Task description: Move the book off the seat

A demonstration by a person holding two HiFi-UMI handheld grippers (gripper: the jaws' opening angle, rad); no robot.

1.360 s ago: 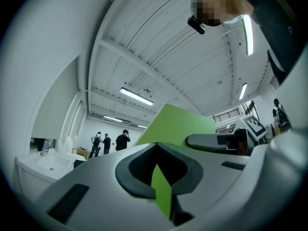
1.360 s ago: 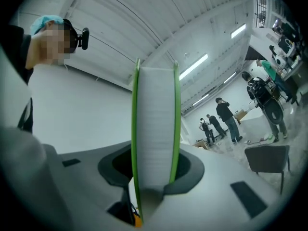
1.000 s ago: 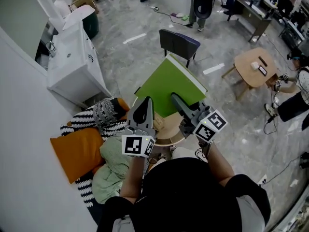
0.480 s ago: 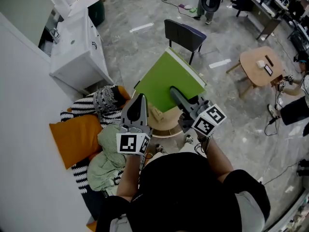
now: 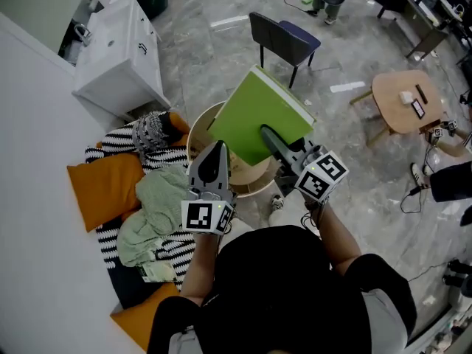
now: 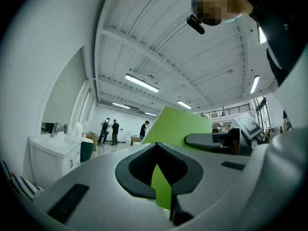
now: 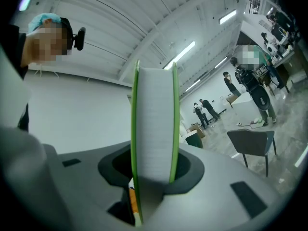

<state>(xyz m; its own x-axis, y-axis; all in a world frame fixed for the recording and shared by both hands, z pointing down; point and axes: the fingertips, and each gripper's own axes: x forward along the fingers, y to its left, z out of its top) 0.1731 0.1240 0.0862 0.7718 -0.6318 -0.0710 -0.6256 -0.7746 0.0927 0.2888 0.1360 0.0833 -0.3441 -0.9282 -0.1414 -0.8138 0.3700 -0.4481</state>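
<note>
Head view: book (image 5: 258, 115) tilted over the seat (image 5: 194, 139), just ahead of left claw (image 5: 216, 146) and right claw (image 5: 265, 131). Left gripper view: jaws almost closed, pinching green cover. Right gripper view: jaws partway apart, clamping pages. The thin left pinch may slip, swinging the book.

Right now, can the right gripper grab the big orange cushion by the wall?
Probably not. The right gripper is clamped on the green book, and the big orange cushion lies low on the other side, past the left gripper. It would likely have to let go first.
</note>
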